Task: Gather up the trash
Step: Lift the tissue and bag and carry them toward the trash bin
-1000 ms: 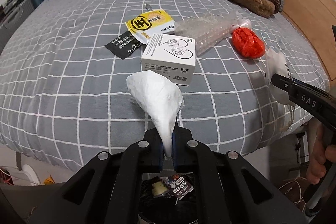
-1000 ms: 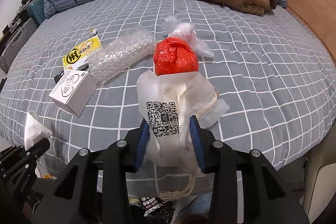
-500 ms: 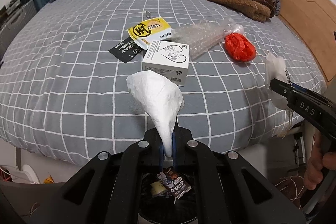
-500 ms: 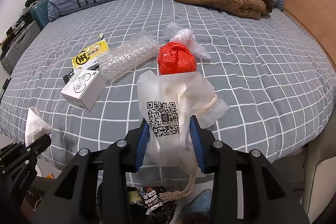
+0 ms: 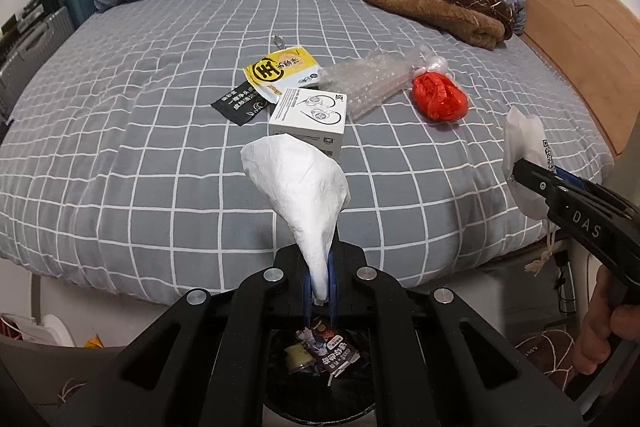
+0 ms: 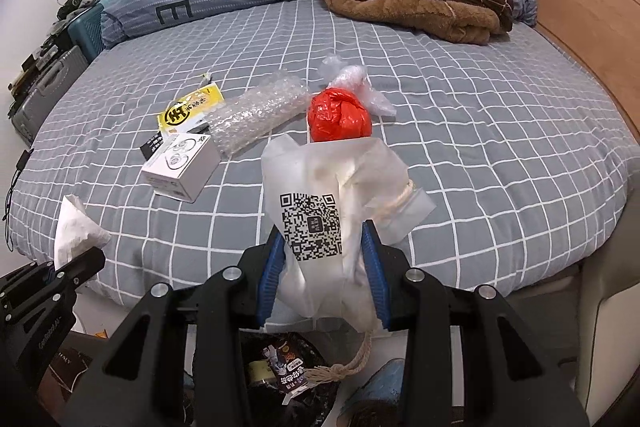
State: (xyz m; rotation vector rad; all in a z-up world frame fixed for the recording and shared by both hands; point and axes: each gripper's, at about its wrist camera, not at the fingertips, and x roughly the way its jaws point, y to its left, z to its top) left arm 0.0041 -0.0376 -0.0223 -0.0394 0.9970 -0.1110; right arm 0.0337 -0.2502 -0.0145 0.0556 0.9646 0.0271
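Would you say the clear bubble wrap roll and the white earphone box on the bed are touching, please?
Touching. In the left wrist view the clear bubble wrap roll meets the far right corner of the white earphone box, no sheet showing between; the right wrist view agrees.

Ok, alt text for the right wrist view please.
The right gripper clamps a frosted bag with a QR code above a bin at the foot of a grey checked bed. On the bed lie a red bag, bubble wrap, a white box and a yellow packet.
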